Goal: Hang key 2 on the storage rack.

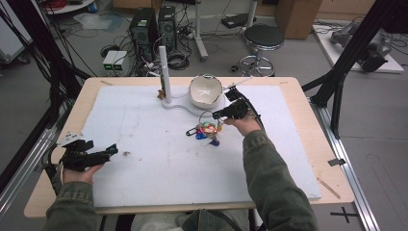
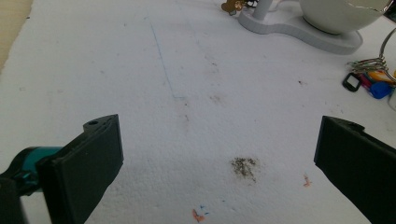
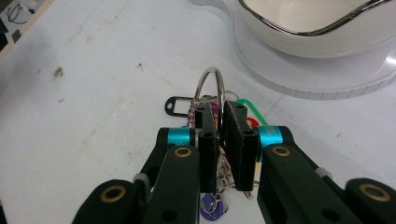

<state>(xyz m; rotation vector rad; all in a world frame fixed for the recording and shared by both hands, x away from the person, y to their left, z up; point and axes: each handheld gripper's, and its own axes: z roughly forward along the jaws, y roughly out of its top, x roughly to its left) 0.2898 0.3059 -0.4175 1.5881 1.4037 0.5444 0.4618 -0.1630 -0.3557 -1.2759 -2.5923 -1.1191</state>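
Left to right across the high view. At the left edge of the white foam mat, the left gripper rests low in the person's hand, its jaws spread wide with nothing between them; its own view shows only bare mat and a small dark smudge ahead. Behind the mat's middle rises a white post on a white stand, with a small brown object at its foot (too small to identify). On the same stand sits a white bowl with a metallic rim. Just in front of the bowl, the right gripper is clamped on the large wire ring of a bunch of key tags; in the right gripper view the jaws stand narrow, with the ring's wire and the small chains pinched between the pads. The coloured tags hang below the grip, the lowest apparently touching or just above the mat, close to the stand.

Step in hand, as judged: the bunch has been grasped and is being lifted. The post suggests a hanging peg and the bowl a receptacle (which is the goal cannot be told). The next move calls for raising the bunch until every tag clears the mat, then carrying it over without dragging tags against the bowl's rim.
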